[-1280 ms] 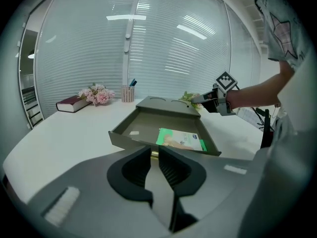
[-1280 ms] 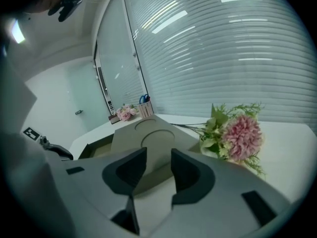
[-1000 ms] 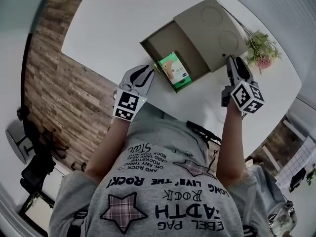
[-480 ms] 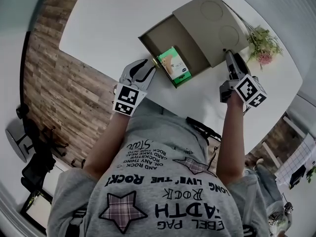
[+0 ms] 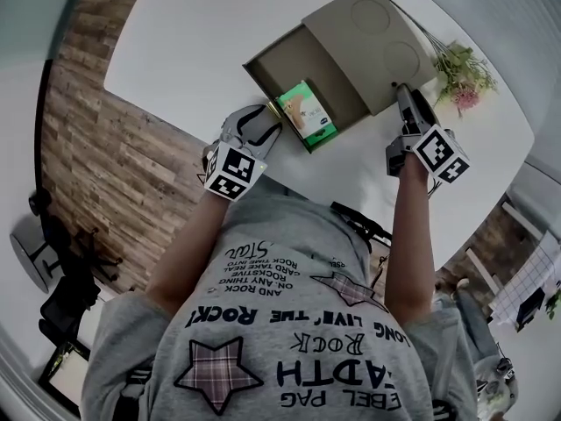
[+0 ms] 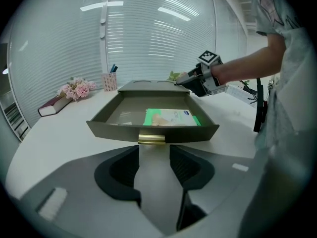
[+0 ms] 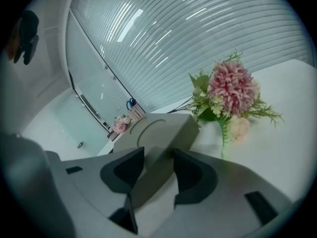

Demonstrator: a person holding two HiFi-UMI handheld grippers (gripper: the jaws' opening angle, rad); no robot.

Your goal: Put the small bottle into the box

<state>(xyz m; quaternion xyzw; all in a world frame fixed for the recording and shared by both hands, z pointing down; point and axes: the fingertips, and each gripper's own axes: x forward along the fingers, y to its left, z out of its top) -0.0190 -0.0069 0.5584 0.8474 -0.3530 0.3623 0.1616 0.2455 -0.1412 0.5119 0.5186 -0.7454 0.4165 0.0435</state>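
An olive box with two circles on its top stands on the white table, its drawer pulled out toward me. A green and white packet lies in the drawer; I see no small bottle. My left gripper stands just before the drawer's brass handle. Its jaws have just been opening and hold nothing. My right gripper is open at the box's near right corner, which lies between its jaws in the right gripper view.
Artificial pink flowers lie on the table right of the box. In the left gripper view, a dark red book, another pink posy and a pen cup stand at the table's far side. The table's edge is close to my body.
My left gripper has sunk a little toward the drawer front, and its jaws have spread from nearly shut to wide. My right gripper stayed at the box corner and rolled slightly.
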